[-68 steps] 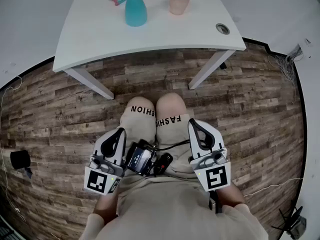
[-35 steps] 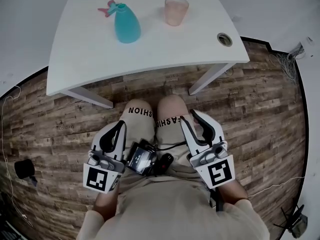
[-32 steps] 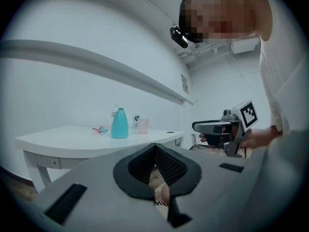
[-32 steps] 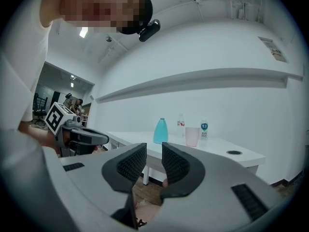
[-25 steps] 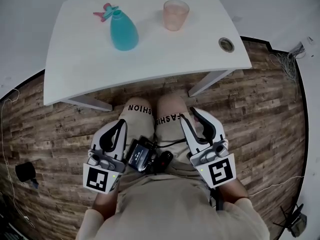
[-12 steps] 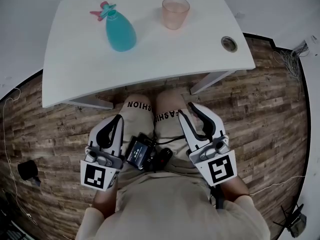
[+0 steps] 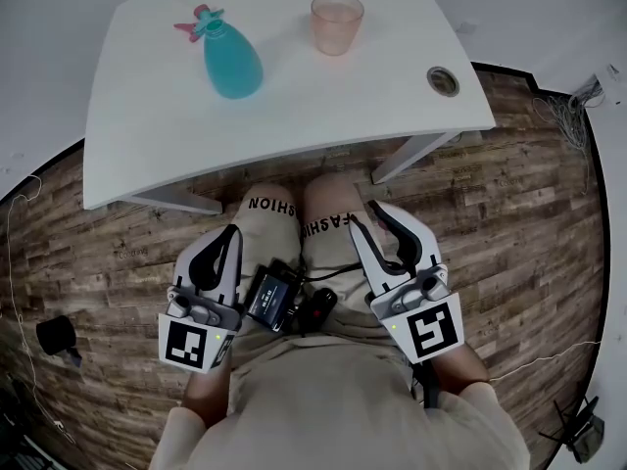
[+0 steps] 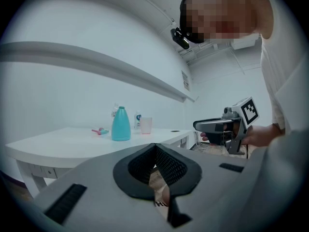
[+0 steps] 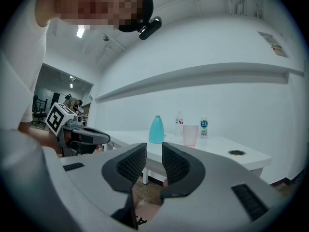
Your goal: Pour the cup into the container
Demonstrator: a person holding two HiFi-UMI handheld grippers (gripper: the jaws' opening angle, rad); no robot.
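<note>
A wood-plank floor (image 7: 118,223) runs under a white bench (image 7: 294,116). On the bench the pink cup (image 7: 336,23) stands upright near the far edge, apart from a teal bottle (image 7: 232,55) that stands on the left gripper's side. The person sits back from the bench with both tools over the lap. The left hand-held gripper (image 7: 233,233) has its jaws pressed together at the tips, with nothing in them. The right hand-held gripper (image 7: 367,218) keeps a narrow gap between its pads and is also empty. Both are well short of the cup.
</note>
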